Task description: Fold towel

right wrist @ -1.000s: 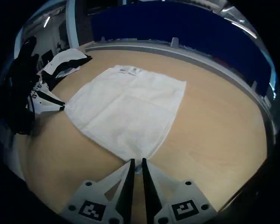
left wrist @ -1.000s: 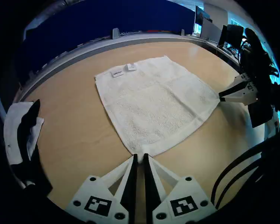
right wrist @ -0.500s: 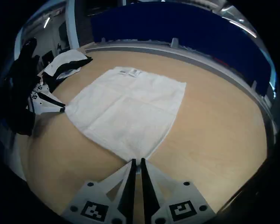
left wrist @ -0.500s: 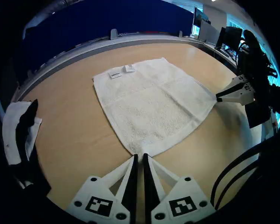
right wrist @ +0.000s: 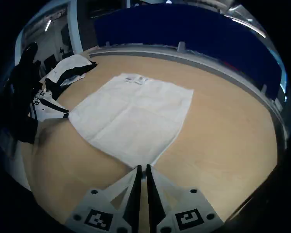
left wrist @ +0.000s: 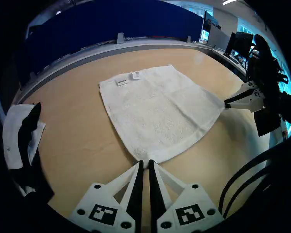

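A white towel (left wrist: 159, 110) lies spread on the wooden table (left wrist: 75, 120), with two small labels at its far edge. My left gripper (left wrist: 144, 163) is shut on the towel's near corner. In the right gripper view the same towel (right wrist: 134, 114) spreads ahead, and my right gripper (right wrist: 142, 167) is shut on its near corner. The near edge between the two held corners looks slightly raised off the table. Each view shows the other gripper farther off: the right gripper (left wrist: 227, 104) at the towel's right corner, the left gripper (right wrist: 66, 113) at its left corner.
A black-and-white cloth pile (left wrist: 21, 136) lies at the table's left edge, seen too as the cloth pile (right wrist: 70, 70) in the right gripper view. A blue partition (left wrist: 106, 23) runs behind the table. Monitors (left wrist: 238, 39) stand at the far right. Black cables (left wrist: 246, 174) hang near right.
Both grippers have lifted their held corners a little; the towel's near edge has risen off the table and drawn slightly taut. The towel's far edge stays put.
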Demonstrator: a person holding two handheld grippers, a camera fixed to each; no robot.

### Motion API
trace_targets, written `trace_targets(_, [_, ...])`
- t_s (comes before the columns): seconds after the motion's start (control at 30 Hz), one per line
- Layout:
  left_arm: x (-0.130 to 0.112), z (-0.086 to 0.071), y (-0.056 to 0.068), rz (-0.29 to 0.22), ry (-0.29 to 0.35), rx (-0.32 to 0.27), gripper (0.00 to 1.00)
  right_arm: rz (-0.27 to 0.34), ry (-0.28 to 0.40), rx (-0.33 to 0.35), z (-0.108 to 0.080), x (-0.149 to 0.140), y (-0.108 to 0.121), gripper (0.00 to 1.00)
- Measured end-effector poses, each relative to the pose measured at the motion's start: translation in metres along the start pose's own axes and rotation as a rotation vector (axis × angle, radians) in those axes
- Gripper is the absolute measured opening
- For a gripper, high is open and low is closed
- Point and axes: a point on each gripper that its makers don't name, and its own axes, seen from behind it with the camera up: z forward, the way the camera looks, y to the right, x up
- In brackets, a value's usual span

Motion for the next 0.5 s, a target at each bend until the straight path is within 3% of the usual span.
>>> trace_targets(0.5, [0.01,-0.044,0.007,-0.086,0.02,-0.004,0.1,0.031,0.051,0.006,-0.043,0.026,-0.015,0.08])
